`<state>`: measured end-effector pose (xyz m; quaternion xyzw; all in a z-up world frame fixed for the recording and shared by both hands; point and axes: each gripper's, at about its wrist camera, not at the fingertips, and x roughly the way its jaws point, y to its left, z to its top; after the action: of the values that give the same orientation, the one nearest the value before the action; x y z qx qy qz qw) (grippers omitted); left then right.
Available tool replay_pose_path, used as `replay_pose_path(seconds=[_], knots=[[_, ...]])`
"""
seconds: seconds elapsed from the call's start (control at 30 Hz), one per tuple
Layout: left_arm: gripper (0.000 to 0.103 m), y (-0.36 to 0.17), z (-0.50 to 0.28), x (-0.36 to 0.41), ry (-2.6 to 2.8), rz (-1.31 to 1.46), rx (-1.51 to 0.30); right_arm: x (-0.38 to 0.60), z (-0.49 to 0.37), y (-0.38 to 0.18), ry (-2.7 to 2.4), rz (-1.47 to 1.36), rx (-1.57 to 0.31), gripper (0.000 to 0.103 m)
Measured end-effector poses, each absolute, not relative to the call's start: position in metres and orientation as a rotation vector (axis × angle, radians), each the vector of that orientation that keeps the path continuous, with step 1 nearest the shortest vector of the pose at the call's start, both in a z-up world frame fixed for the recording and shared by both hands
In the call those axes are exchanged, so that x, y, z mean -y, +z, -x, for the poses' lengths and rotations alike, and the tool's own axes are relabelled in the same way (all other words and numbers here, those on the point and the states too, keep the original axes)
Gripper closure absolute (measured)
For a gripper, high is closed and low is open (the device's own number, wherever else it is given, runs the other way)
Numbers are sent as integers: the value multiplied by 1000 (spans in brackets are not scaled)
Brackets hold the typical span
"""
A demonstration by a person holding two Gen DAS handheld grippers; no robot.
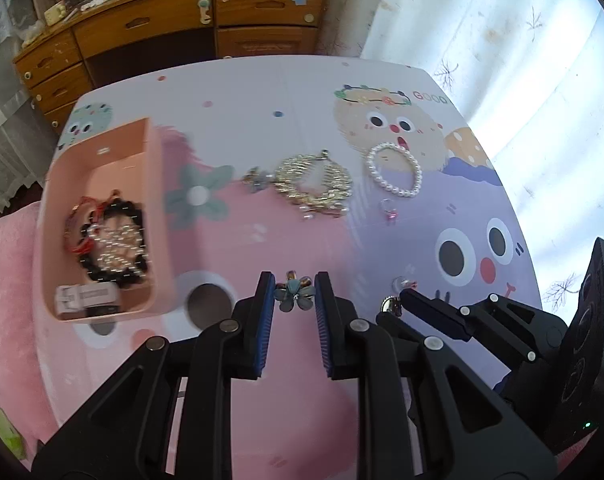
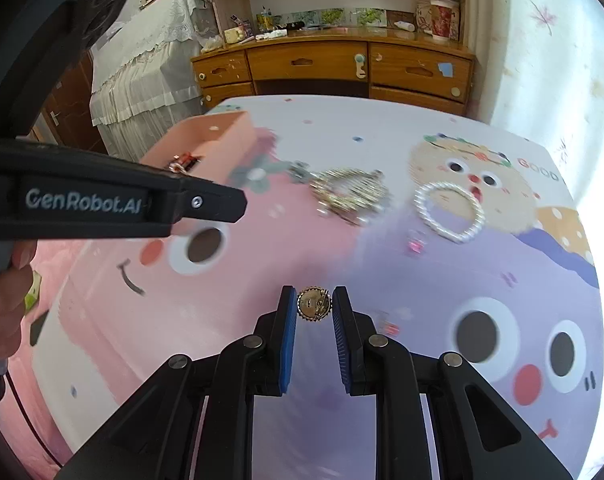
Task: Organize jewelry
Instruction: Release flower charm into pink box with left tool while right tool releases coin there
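Observation:
My left gripper (image 1: 294,282) is shut on a small teal flower-shaped piece (image 1: 293,297), held above the cartoon-printed table mat (image 1: 261,100). My right gripper (image 2: 314,293) is shut on a round gold piece with a toothed edge (image 2: 314,305); it also shows at the right of the left wrist view, right gripper (image 1: 402,301). A pink box (image 1: 101,220) at the left holds a black bead bracelet (image 1: 113,240), a red cord bracelet and a white piece. On the mat lie a gold chain bundle (image 1: 314,182), a pearl bracelet (image 1: 394,170), a pink ring (image 1: 390,210) and a small flower piece (image 1: 257,179).
A wooden desk with drawers (image 2: 342,64) stands beyond the mat's far edge, a lace-covered piece of furniture (image 2: 141,80) to its left. The left gripper's body (image 2: 101,200) and a hand (image 2: 1,304) fill the left of the right wrist view. A pale curtain (image 1: 502,40) hangs at the right.

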<state>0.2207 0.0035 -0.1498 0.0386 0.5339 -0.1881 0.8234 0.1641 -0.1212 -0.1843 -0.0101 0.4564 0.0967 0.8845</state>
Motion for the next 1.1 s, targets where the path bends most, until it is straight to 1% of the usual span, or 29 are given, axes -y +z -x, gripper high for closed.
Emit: replay_pose_path(seconds=[0.37,0.63,0.87,1.1], knots=[[85,-116,-233,-123,-430,-60,-1060,1,-185,-162,199,-11,-870,85],[85,-103,-253,-193,-428,-67,-982,-66,-200,-146,221,-63,-801,85],[85,-105,-276,-228,-418,-19,-963,-99,-217,-138,185,-42,-784,85],[85,-108,-285,-232,-447,6,-952,-103,-227,-135,158,-41,-783,85]])
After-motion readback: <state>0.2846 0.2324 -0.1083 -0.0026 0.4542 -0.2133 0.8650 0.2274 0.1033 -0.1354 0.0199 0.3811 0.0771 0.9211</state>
